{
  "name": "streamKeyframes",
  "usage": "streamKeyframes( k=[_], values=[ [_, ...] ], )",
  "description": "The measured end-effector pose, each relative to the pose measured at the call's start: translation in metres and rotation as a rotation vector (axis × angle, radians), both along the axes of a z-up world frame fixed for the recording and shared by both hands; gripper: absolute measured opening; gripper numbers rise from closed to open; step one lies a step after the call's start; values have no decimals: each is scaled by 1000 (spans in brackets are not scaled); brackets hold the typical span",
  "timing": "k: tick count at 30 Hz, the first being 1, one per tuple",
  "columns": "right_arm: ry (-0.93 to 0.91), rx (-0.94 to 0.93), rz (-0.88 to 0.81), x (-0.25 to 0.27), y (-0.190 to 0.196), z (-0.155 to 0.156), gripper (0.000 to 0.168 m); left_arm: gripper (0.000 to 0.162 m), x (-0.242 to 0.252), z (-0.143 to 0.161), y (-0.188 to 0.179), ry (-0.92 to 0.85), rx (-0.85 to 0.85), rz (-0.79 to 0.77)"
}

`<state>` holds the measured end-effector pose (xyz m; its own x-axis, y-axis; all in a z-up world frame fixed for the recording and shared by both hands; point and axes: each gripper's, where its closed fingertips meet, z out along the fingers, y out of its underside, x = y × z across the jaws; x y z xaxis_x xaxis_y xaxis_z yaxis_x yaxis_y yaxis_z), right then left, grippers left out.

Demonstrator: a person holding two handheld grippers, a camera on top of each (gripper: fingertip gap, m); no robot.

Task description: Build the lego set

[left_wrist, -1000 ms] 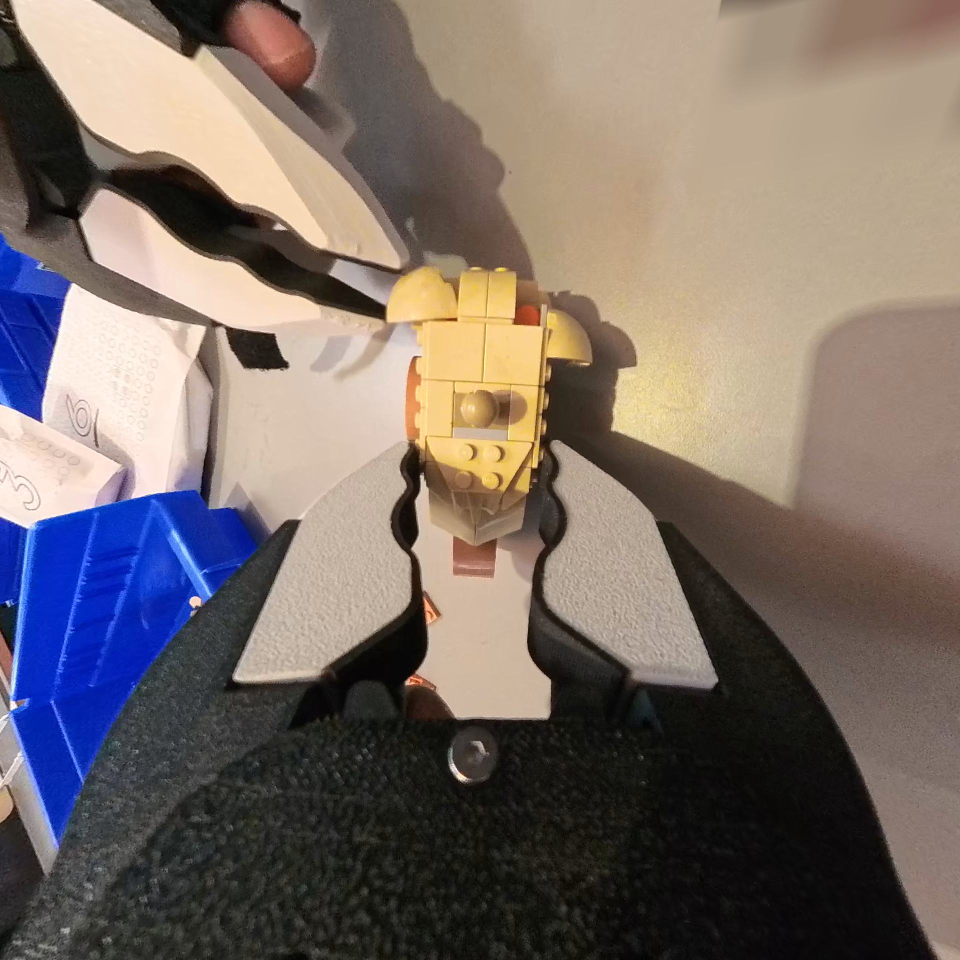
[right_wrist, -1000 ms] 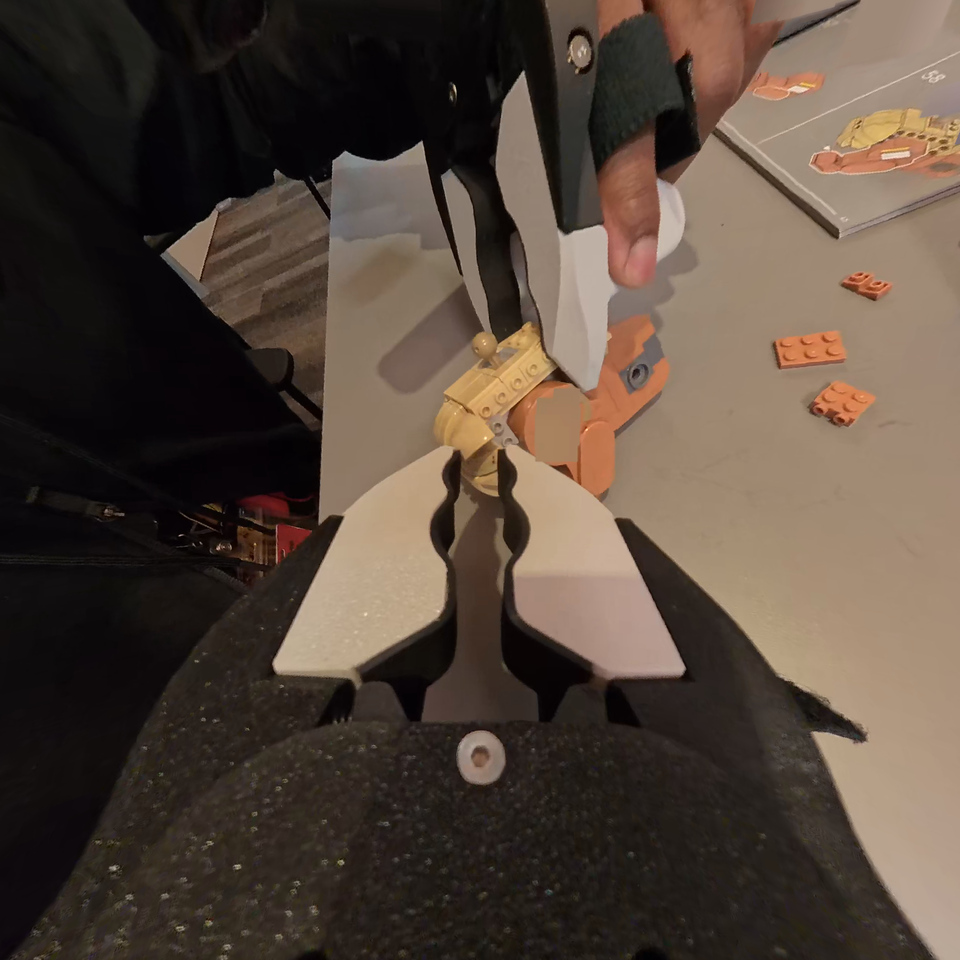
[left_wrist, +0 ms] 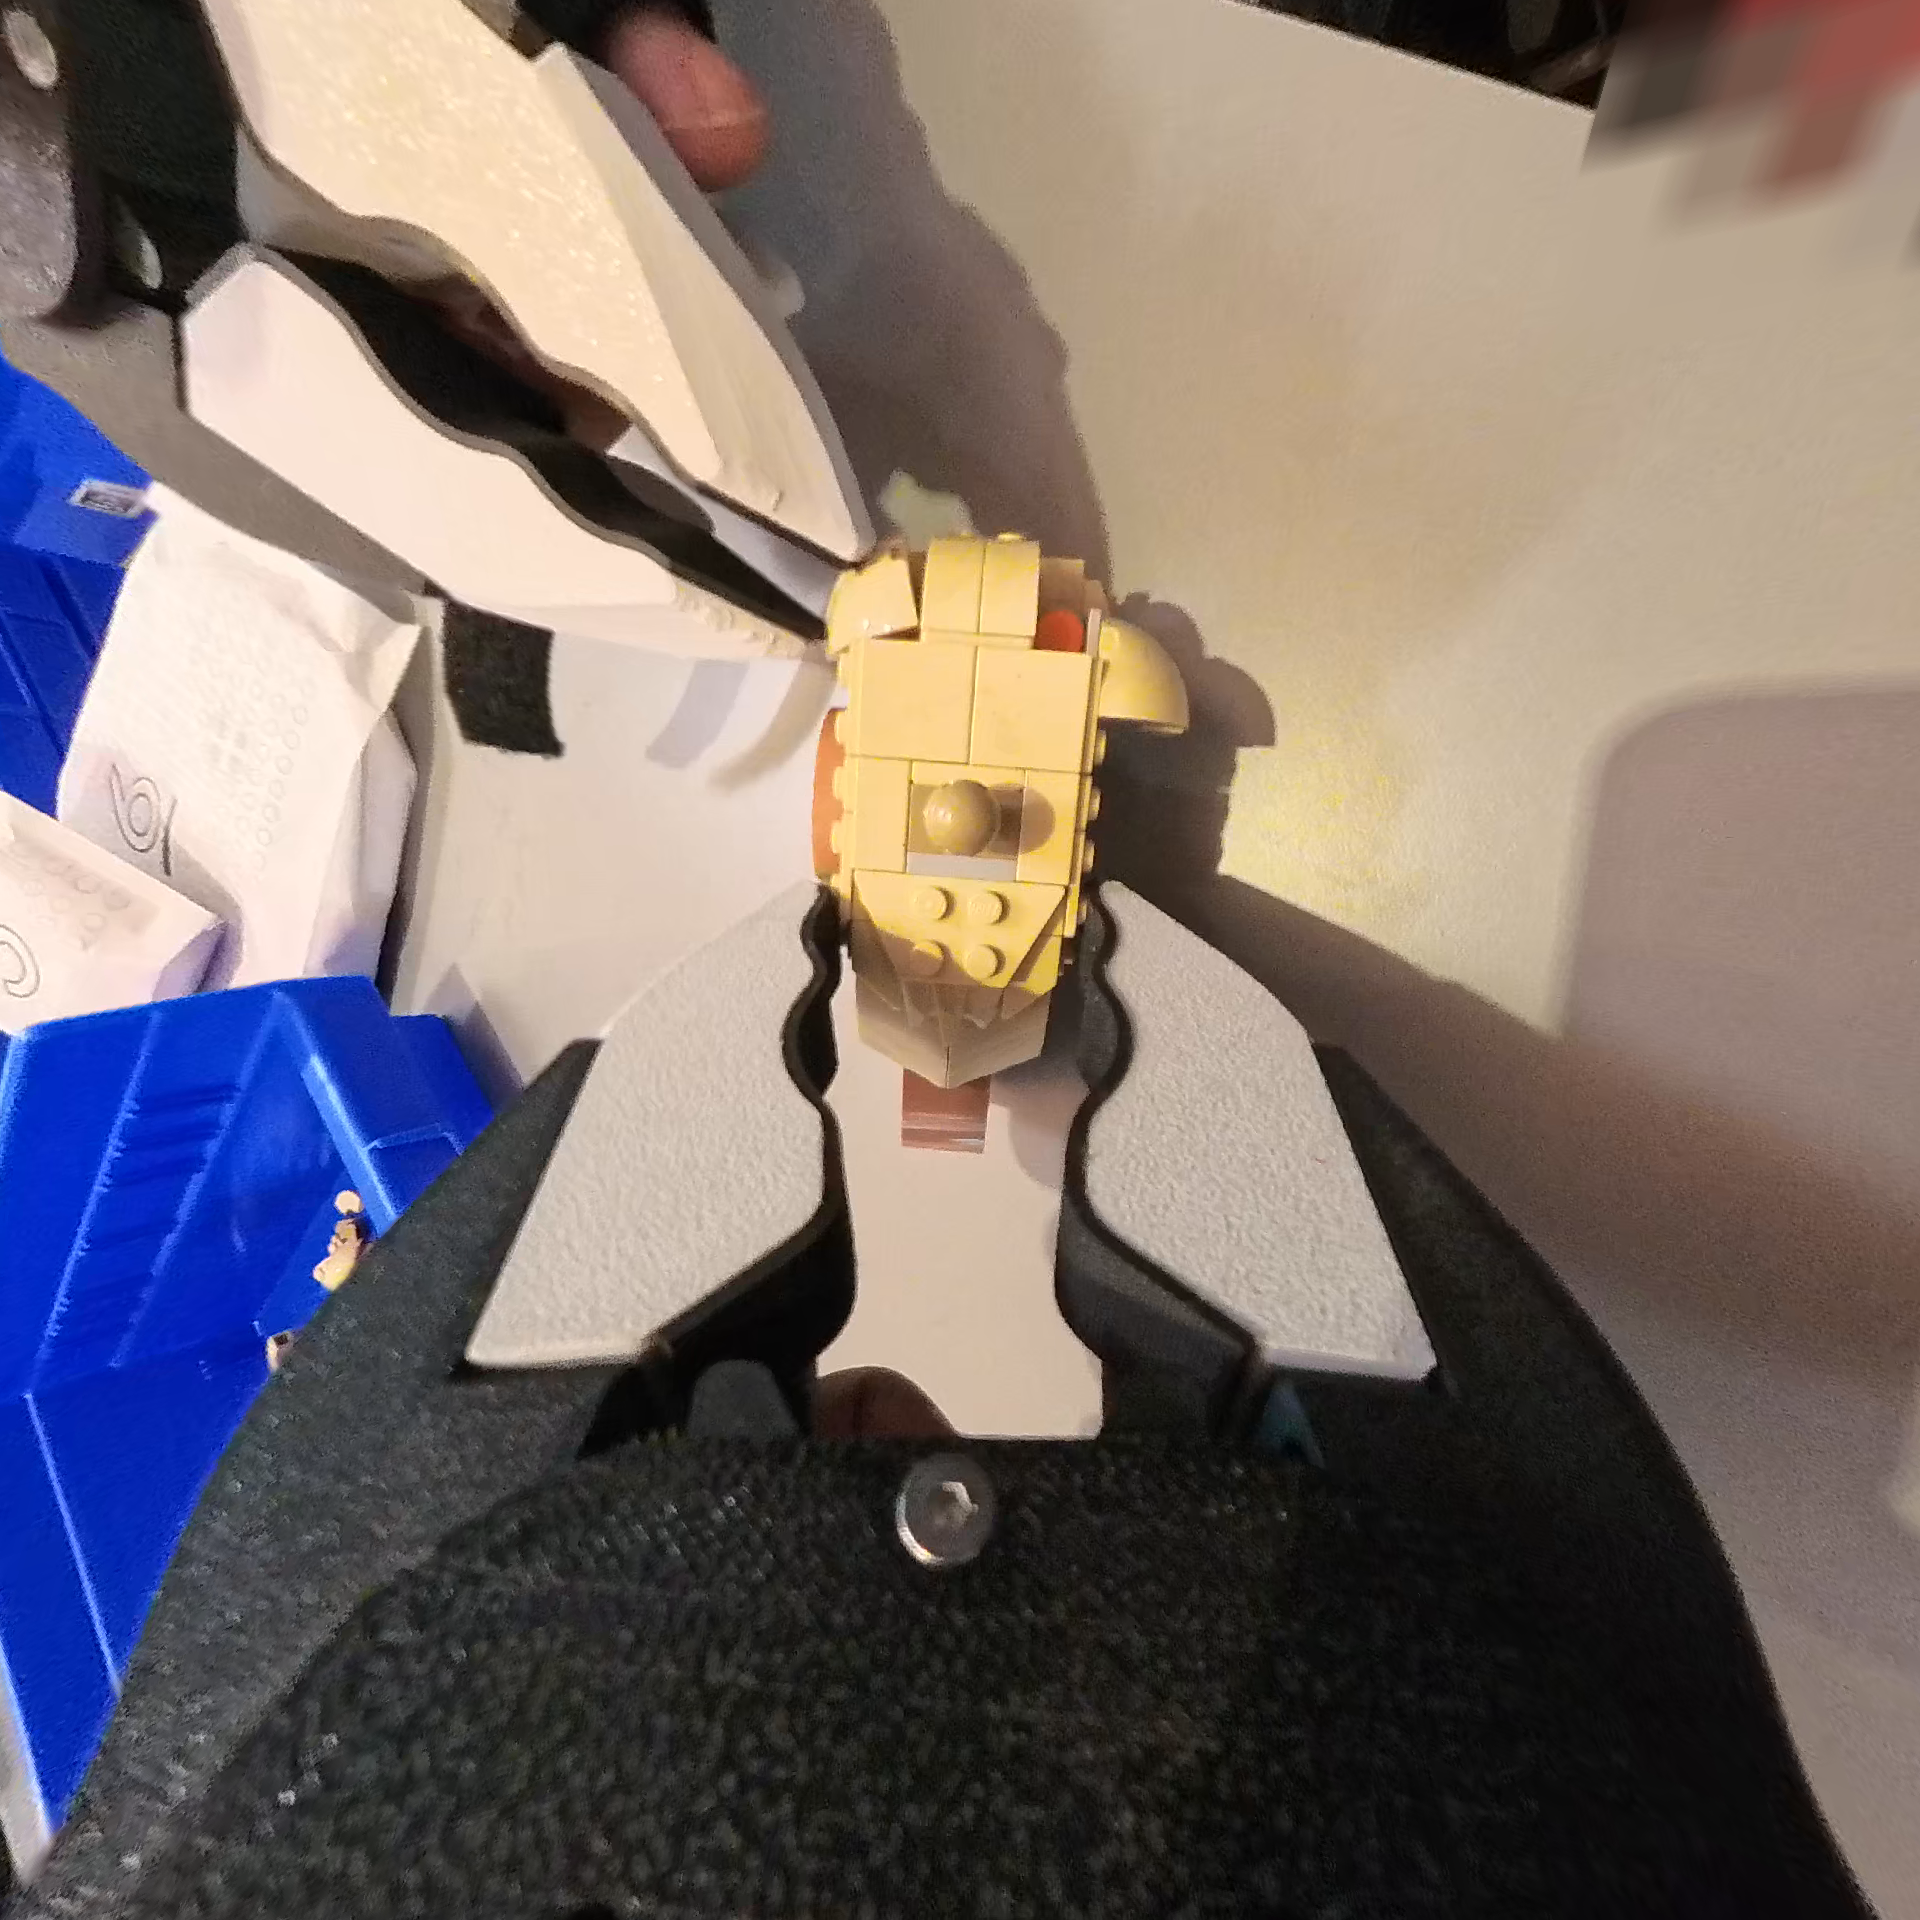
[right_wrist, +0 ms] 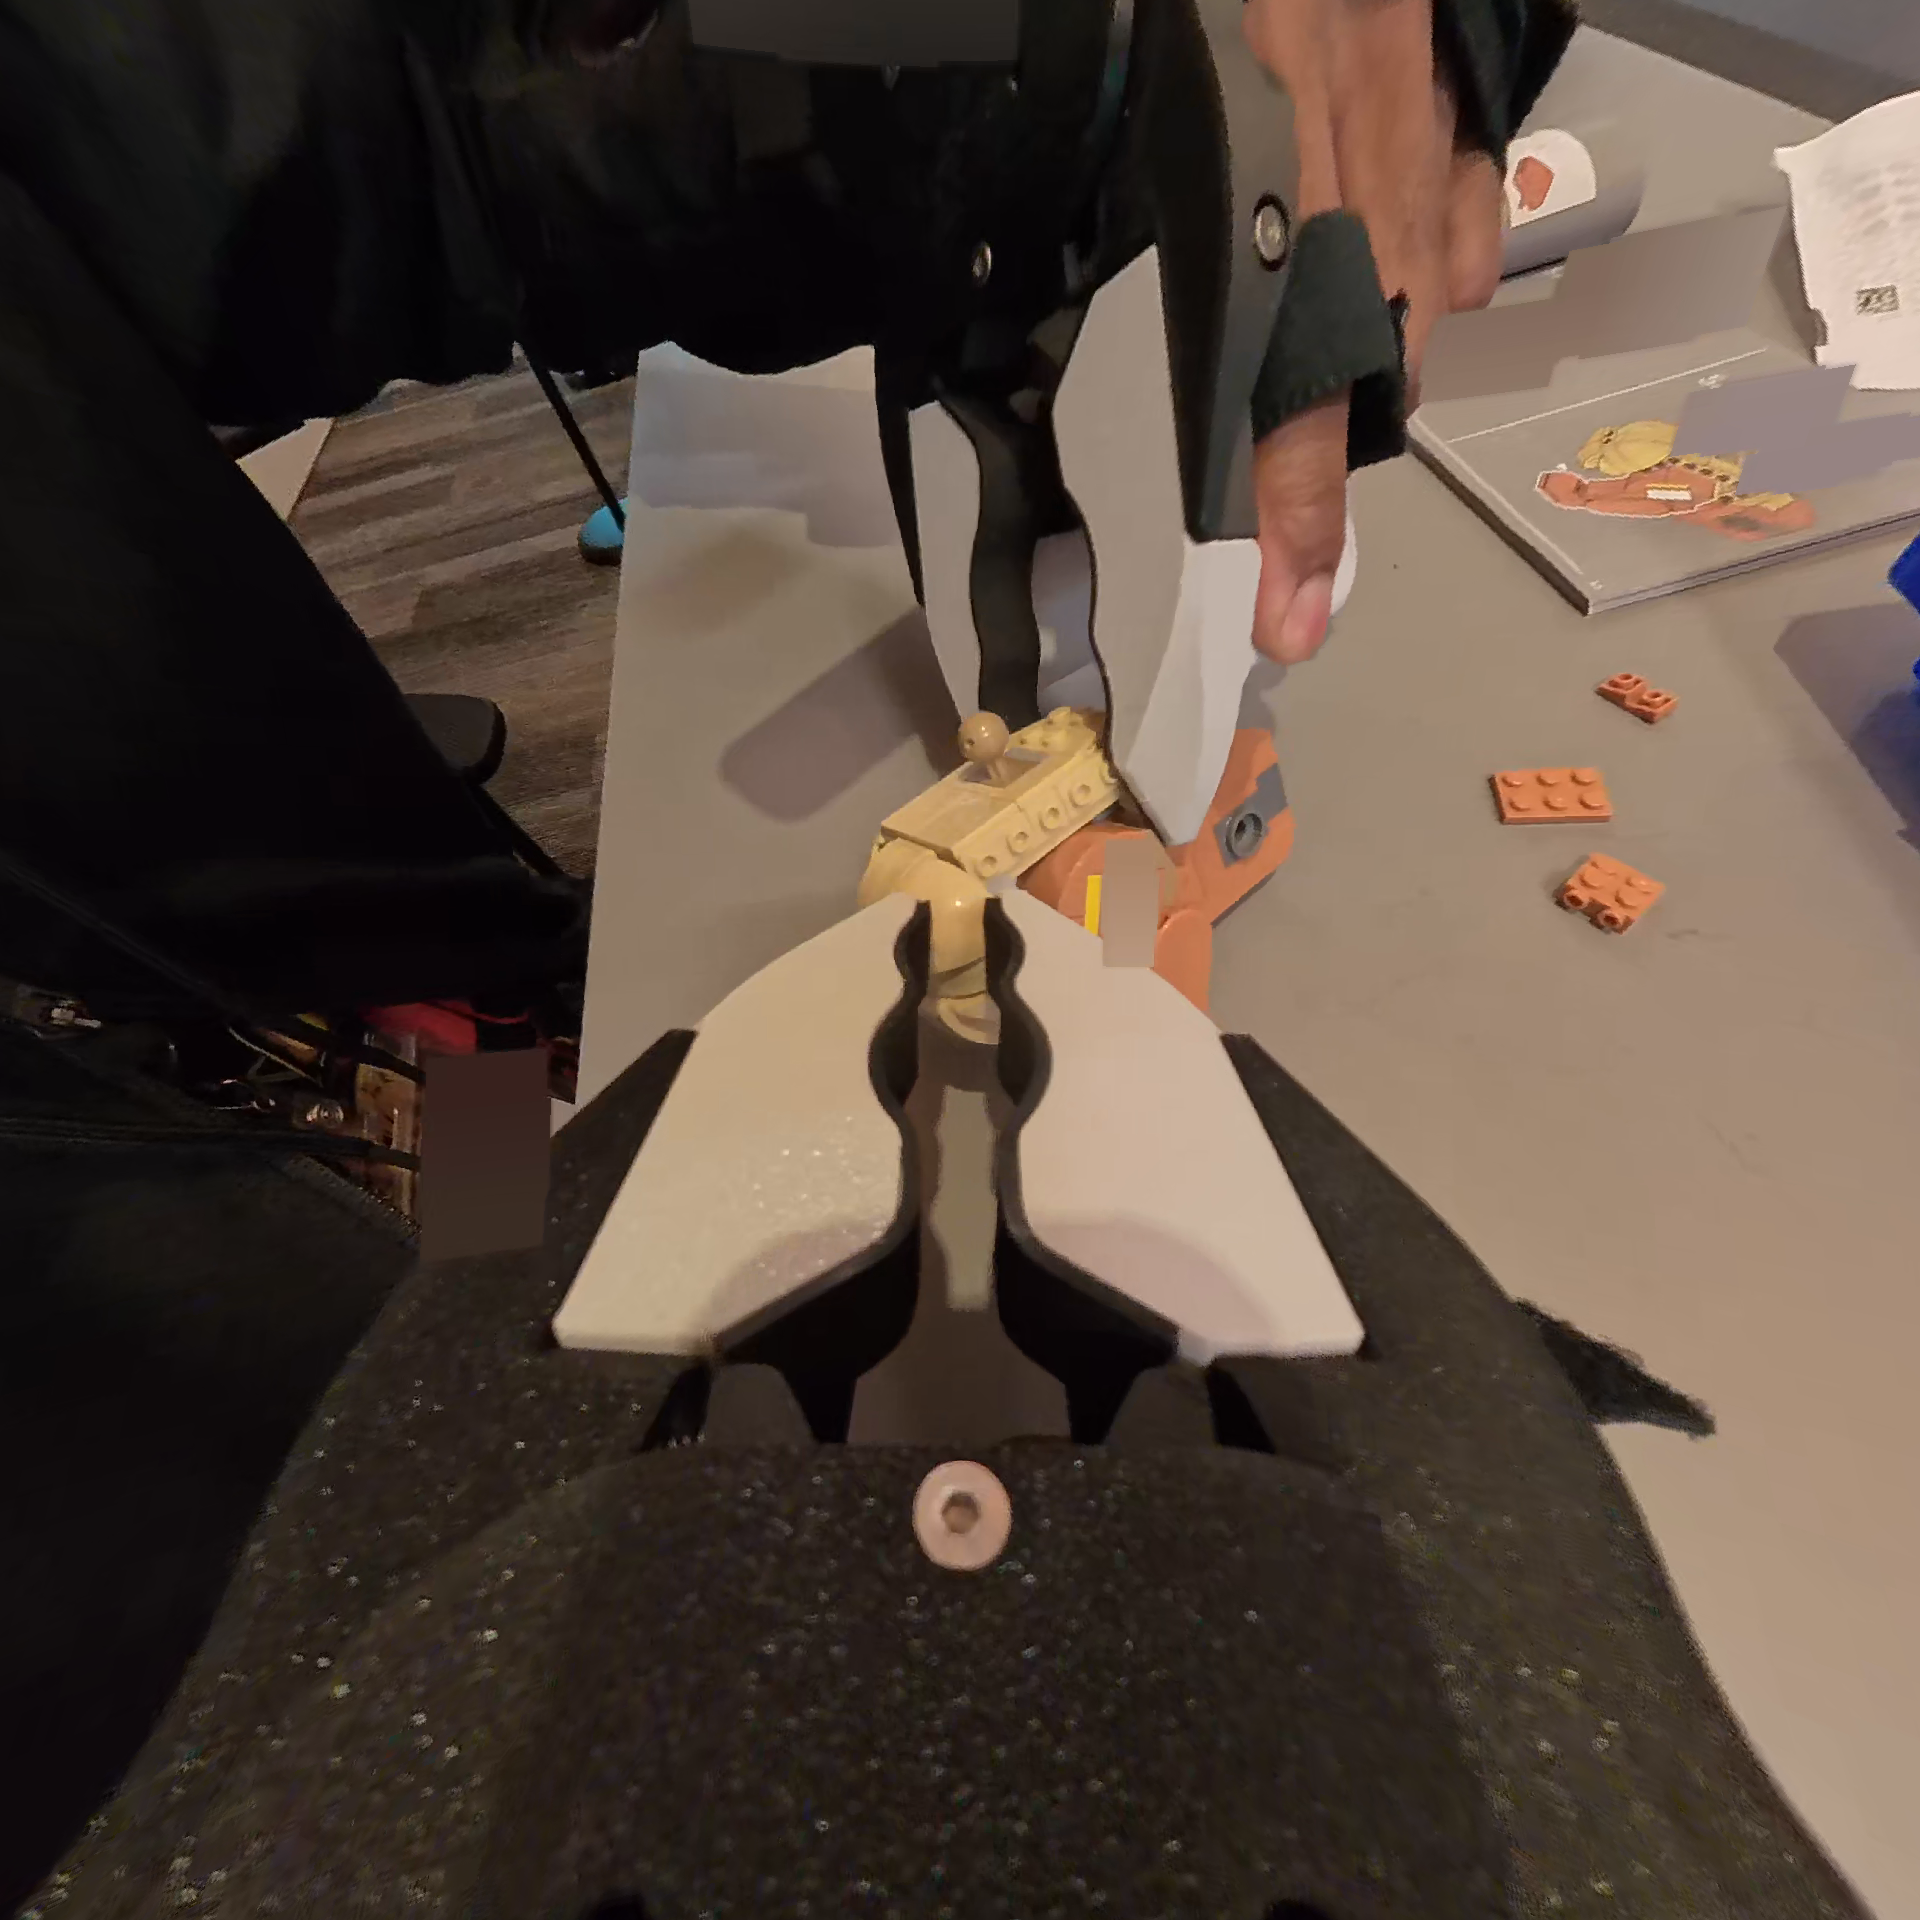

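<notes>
The lego model [left_wrist: 971,727] is a tan block body with rounded tan side pieces, a ball knob on top and an orange underside. My left gripper [left_wrist: 956,925] is shut on its near end and holds it over the grey table. In the right wrist view the model [right_wrist: 1029,821] shows its tan top and orange base [right_wrist: 1195,894], with the left gripper [right_wrist: 1081,748] coming down on it from above. My right gripper [right_wrist: 951,920] is shut on a tan rounded piece [right_wrist: 956,961] at the model's near end. In the left wrist view the right gripper [left_wrist: 831,597] touches the model's upper left.
Loose orange plates [right_wrist: 1551,795] [right_wrist: 1608,891] [right_wrist: 1636,694] lie on the grey table [right_wrist: 1455,1143] to the right. An open instruction booklet [right_wrist: 1662,499] lies at the back right. Blue bins [left_wrist: 156,1195] and white bags [left_wrist: 239,727] are to the left. The table's left edge drops to the floor [right_wrist: 468,520]. The left gripper's tips are roughly 5 centimetres from the right gripper's.
My right gripper has pushed forward, so the tan rounded piece now sits deeper between its fingers. The left gripper still holds the model, tilted a little differently.
</notes>
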<state>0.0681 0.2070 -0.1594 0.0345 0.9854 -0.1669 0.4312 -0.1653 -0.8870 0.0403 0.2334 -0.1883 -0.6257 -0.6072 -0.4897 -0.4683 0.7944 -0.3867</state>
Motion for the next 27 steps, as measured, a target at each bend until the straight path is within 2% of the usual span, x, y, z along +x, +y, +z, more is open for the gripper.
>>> streamKeyframes(
  k=[12, 27],
  values=[
    [52, 32, -118, 2, -4, 1, 16, 44, 2, -1, 0, -31, 1, 43],
    [43, 94, -136, 1, -20, -1, 14, 44, 3, -2, 0, -44, 14, 59]
  ],
)
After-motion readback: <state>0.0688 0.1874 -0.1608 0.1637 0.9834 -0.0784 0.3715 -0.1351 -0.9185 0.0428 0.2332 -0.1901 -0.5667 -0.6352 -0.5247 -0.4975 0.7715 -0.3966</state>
